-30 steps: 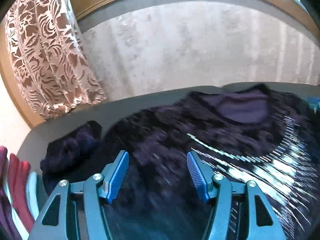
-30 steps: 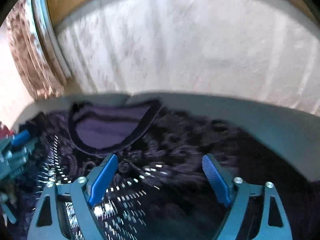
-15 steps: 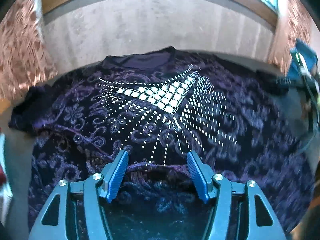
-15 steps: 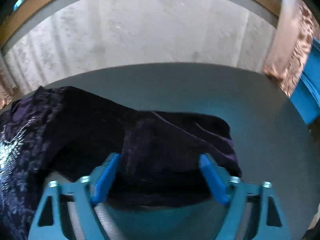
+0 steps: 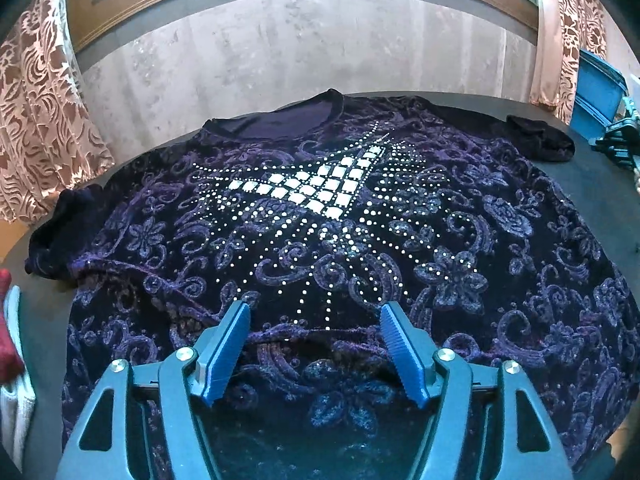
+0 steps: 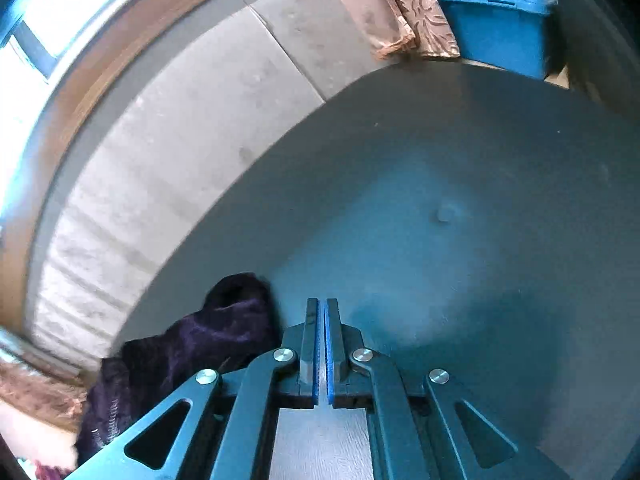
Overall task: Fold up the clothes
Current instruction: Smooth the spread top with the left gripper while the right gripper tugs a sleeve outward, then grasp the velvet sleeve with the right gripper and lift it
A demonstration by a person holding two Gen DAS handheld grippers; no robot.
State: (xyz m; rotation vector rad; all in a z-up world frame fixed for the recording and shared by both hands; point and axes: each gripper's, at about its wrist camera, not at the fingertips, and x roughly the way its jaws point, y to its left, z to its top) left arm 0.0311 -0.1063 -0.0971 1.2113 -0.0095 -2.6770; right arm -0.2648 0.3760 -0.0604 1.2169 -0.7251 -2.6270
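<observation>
Since half a second ago the right tongs [image 6: 322, 344] have gone from spread wide around the dark sleeve to fully pressed together, with nothing visible between their blue pads, and they now point over bare grey bench [image 6: 460, 200] instead of cloth. The left view has barely shifted: the left tongs [image 5: 314, 344] hang with their jaws wide apart above the lower front of the purple top [image 5: 320, 240], gripping nothing.

That top lies spread face up across the bench, neckline toward the far wall, its silver studded panel [image 5: 316, 192] across the chest. One short sleeve [image 5: 60, 220] bunches at the left edge of the bench, the other sleeve [image 5: 540, 140] at the far right. From the right wrist, that bunched dark sleeve sits just left of the closed tongs, close beside them; whether it touches them cannot be told.

A patterned curtain [image 5: 44, 120] hangs at the left and a blue bin [image 6: 492, 12] stands beyond the bench's far corner.
</observation>
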